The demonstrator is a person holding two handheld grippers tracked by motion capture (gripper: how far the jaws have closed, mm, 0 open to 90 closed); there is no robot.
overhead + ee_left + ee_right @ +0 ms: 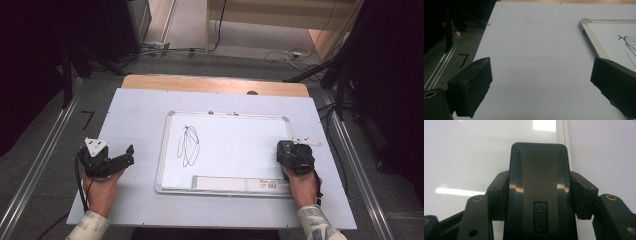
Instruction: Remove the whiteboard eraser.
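Note:
A whiteboard [230,145] in a silver frame lies flat on the table, with a black looping scribble [188,146] on its left half. My right gripper [539,195] is over the board's right edge and is shut on a black whiteboard eraser [539,170], with a pad pressed against each of its sides. From the high view, the right gripper [289,149] sits at the board's right frame. My left gripper [131,155] rests on the table left of the board, open with nothing between its fingers. In the left gripper view, the left gripper [541,75] faces bare table, with the board's corner [586,25] ahead to the right.
A pale sheet [140,110] covers the table, with a strip of wood [215,82] showing at the far edge. A pen tray [235,183] runs along the board's near edge. Metal rails [40,165] flank the table on the floor. Cables [280,55] lie beyond it.

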